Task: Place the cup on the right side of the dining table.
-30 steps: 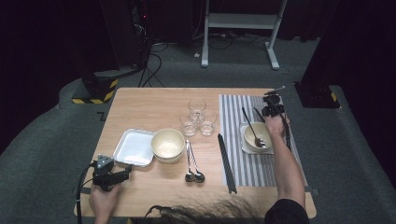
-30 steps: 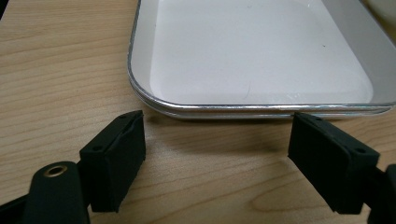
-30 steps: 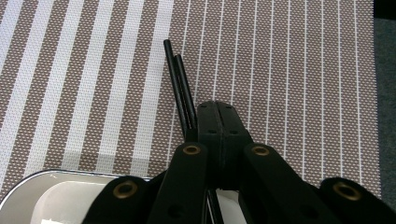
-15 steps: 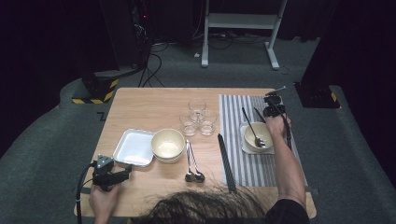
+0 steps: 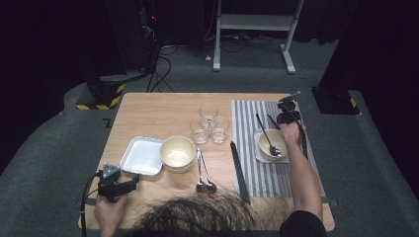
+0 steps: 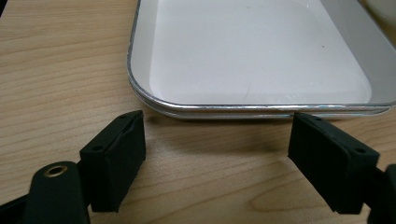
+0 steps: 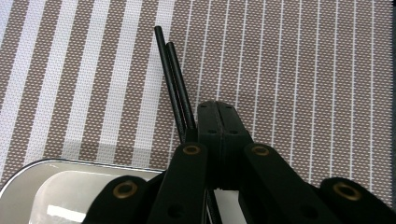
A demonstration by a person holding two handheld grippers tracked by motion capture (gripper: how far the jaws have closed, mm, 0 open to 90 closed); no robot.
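In the high view neither hand has moved since a second ago, and nothing on the tabletop has shifted. The left gripper (image 5: 129,182) waits just short of the white tray (image 5: 141,155). The right gripper (image 5: 285,116) rests over the striped placemat (image 5: 247,118).

In the left gripper view the jaws stand wide apart and empty, with the tray's rim (image 6: 210,108) just ahead of them.

In the right gripper view the jaws are pressed fully together. Two black chopsticks (image 7: 173,79) run forward from beside the left jaw; whether they are pinched I cannot tell. This looks like a pause, probably to settle the chopsticks.
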